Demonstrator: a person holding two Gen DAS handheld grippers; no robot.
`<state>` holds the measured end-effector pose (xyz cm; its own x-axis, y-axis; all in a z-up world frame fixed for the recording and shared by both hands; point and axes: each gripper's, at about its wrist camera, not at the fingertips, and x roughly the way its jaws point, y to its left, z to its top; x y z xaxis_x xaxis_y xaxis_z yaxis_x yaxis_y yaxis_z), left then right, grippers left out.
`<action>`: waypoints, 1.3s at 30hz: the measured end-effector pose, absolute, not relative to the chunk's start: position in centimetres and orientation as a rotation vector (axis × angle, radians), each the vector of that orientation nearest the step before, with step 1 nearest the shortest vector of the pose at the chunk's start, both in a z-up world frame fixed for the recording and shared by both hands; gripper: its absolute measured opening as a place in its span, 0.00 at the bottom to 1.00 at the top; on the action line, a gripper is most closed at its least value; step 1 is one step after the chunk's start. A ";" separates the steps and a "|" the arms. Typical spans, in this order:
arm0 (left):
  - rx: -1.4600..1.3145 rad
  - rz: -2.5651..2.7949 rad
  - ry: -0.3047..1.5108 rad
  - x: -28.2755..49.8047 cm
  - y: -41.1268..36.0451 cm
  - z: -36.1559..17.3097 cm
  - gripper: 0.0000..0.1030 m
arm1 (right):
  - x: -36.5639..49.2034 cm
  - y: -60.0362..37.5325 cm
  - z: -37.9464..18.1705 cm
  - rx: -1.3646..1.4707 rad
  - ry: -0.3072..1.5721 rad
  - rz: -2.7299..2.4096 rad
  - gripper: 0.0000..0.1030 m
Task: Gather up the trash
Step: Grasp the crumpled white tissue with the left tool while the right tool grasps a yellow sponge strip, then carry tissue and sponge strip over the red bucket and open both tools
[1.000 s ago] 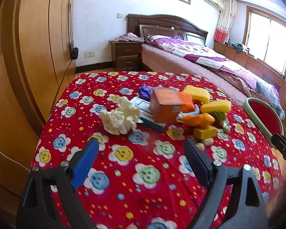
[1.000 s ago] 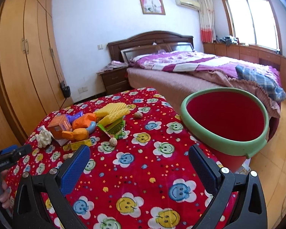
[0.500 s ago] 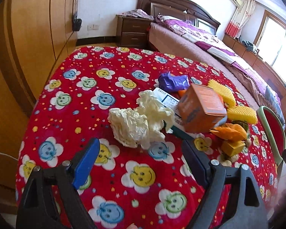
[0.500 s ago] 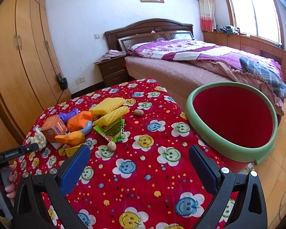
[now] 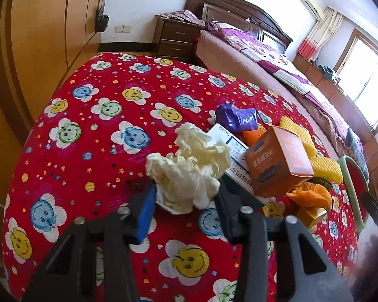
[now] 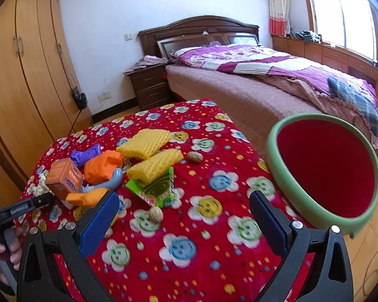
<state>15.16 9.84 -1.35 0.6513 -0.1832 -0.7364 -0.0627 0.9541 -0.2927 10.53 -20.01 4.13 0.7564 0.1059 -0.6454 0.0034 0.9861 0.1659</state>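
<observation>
Crumpled cream paper lies on the table with the red smiley-flower cloth, and the left gripper has it between its two fingers. Its jaws have just been closing, and both pads now touch the near sides of the wad. Just right of the wad stand an orange carton and a white box under it, with a purple wrapper farther away. The right gripper hangs over the near part of the cloth, its jaws spread wide with nothing between them. Far right of it, beside the table, stands the red bin with a green rim. Yellow foam nets and a walnut lie near the middle.
</observation>
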 end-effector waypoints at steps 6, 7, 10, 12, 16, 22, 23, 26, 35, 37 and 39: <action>-0.302 -0.080 0.851 15.1 10.0 -1.7 0.40 | 14.6 -18.7 3.3 0.172 0.778 0.057 0.99; -0.296 -0.078 0.850 15.2 9.9 -1.6 0.40 | 15.0 -18.5 3.2 0.173 0.785 0.061 0.99; -0.283 -0.076 0.848 15.3 9.6 -1.6 0.40 | 16.3 -18.0 2.7 0.176 0.809 0.070 0.90; -0.291 -0.076 0.849 15.4 9.5 -1.6 0.40 | 17.0 -17.7 2.4 0.179 0.823 0.087 0.68; -0.311 -0.078 0.852 15.7 9.6 -1.6 0.40 | 17.2 -17.4 1.9 0.200 0.838 0.122 0.30; -0.336 -0.101 0.841 15.2 10.2 -1.2 0.36 | 15.9 -17.5 2.8 0.212 0.792 0.155 0.11; -0.341 -0.107 0.835 15.0 10.3 -1.0 0.35 | 15.3 -17.7 3.3 0.218 0.772 0.158 0.11; -0.336 -0.114 0.800 14.1 10.1 0.1 0.35 | 14.1 -18.1 4.3 0.247 0.742 0.166 0.11; -0.334 -0.137 0.727 11.4 8.8 3.5 0.35 | 9.1 -19.8 7.3 0.278 0.645 0.181 0.11; -0.335 -0.147 0.712 10.7 8.4 4.2 0.35 | 8.0 -20.2 7.9 0.279 0.623 0.180 0.11; -0.336 -0.160 0.694 10.1 7.8 5.0 0.35 | 7.0 -20.6 8.5 0.274 0.599 0.179 0.11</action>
<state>10.06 7.83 5.02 0.7590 -0.2547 -0.5992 0.0331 0.9342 -0.3552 6.97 -20.65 8.49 0.8119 0.2440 -0.5303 -0.0860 0.9485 0.3048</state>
